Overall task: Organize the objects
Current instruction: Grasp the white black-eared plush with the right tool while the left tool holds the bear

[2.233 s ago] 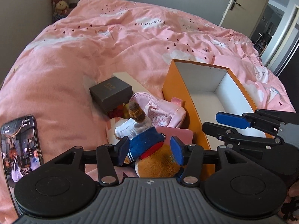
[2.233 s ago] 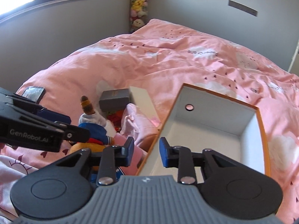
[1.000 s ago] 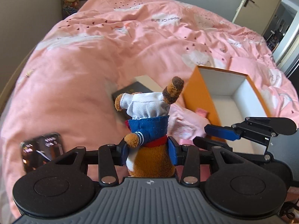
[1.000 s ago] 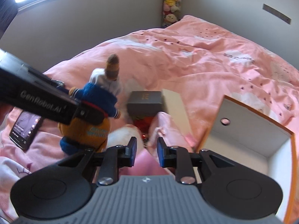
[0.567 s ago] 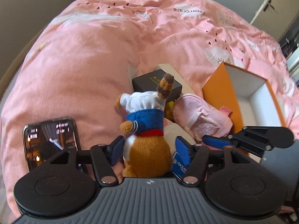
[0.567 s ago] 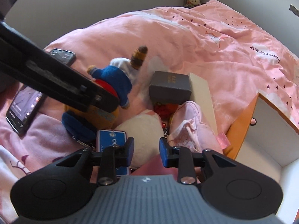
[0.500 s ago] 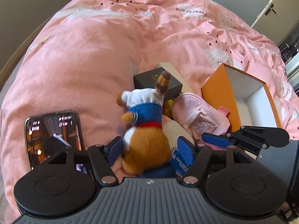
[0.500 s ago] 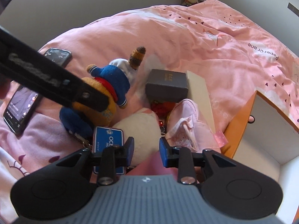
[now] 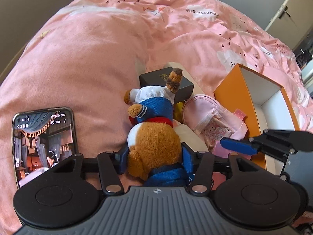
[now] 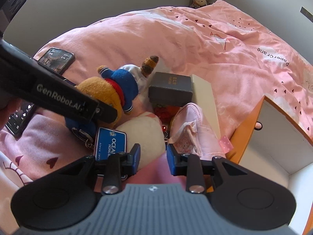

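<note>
Phone: black smartphone (image 9: 44,143), screen lit, flat on the pink bed cover (image 9: 88,62), far left.
Toy: brown plush bear in blue-and-white sailor top (image 9: 154,129), lying on the bed among the clutter, head away from the left camera.
Left gripper (image 9: 154,161): jaws closing around the bear's lower body, pads at its flanks; firm contact unclear.
Handling: likely light, soft, squashy; take the thick torso, not the keyring tag (image 10: 110,145).
Right gripper (image 10: 153,159): jaws partly apart, empty, over a cream plush (image 10: 144,135).
Box: open orange cardboard box, white inside (image 9: 230,92), right of the pile.
</note>
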